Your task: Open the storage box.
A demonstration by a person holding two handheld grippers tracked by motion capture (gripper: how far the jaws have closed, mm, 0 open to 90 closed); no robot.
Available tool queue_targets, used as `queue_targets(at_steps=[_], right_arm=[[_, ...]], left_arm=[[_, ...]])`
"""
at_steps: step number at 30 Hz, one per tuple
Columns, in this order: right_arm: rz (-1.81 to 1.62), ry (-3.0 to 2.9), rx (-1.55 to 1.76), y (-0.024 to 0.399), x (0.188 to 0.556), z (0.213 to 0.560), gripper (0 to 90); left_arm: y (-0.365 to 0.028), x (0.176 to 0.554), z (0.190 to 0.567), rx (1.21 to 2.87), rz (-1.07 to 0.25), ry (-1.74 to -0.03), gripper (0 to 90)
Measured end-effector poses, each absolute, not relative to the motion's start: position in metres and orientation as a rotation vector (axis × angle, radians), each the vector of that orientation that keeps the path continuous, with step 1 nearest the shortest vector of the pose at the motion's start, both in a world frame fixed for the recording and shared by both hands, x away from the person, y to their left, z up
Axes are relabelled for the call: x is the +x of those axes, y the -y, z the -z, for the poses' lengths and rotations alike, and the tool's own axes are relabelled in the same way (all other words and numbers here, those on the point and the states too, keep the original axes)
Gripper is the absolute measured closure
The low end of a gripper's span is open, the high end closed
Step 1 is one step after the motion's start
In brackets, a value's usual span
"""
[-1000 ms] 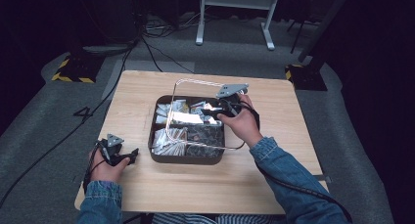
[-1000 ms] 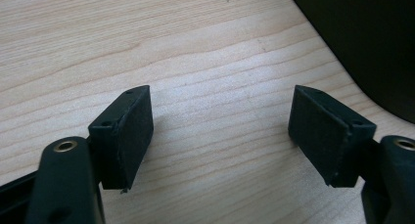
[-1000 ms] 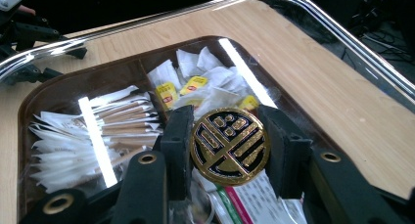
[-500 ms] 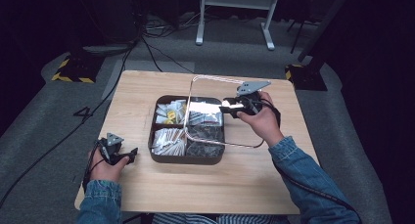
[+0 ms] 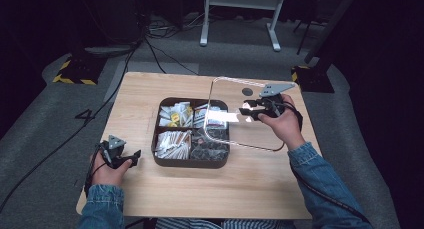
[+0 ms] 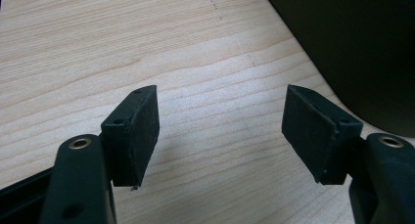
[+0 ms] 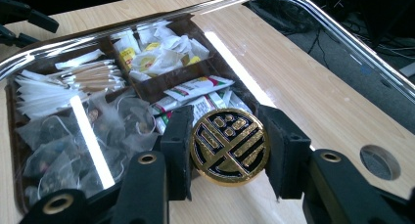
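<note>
High view: 1 lid (image 5: 260, 139), 1 tray (image 5: 165, 161).

clear lid (image 5: 250, 114) with gold knob (image 7: 230, 146), raised beside tray.

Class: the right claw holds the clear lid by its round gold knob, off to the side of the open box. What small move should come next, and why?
Probably carry the lid a little farther right and lower it onto bare table. The right claw grips its gold knob, and the lid overlaps the box, whose compartments lie uncovered. The left claw rests open.

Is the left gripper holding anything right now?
No, the left gripper has its jaws apart over bare table, nothing between them.
</note>
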State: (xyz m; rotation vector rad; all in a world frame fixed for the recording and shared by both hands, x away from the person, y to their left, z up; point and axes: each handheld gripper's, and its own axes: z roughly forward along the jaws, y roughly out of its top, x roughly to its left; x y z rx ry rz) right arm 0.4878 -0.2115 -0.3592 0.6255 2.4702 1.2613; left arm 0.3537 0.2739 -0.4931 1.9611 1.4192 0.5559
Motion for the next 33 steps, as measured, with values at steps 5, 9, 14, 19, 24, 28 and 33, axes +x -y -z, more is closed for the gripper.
queue_targets(at_steps=[5,9,14,19,24,28,33], right_arm=[[-1.289,-2.445,0.65,0.228,0.485,0.365,59.3],[-1.313,-2.426,0.672,0.243,0.483,0.368,59.3],[-1.296,-2.433,0.702,0.253,0.485,0.376,59.3],[-1.241,-2.452,0.716,0.257,0.487,0.385,59.3],[-1.2,-2.452,0.764,0.269,0.491,0.393,59.3],[-1.215,-2.449,0.814,0.278,0.492,0.4,59.3],[-1.183,-2.439,0.858,0.291,0.494,0.41,59.2]], left_arm=[[-0.273,0.354,0.494,1.966,-0.556,-1.42,30.9],[-0.273,0.354,0.495,1.972,-0.559,-1.422,30.9],[-0.274,0.355,0.495,1.971,-0.56,-1.427,31.0],[-0.274,0.355,0.495,1.976,-0.564,-1.421,31.0],[-0.274,0.356,0.494,1.979,-0.568,-1.415,30.8],[-0.273,0.358,0.495,1.985,-0.568,-1.412,30.8],[-0.272,0.359,0.493,1.985,-0.566,-1.406,30.8]])
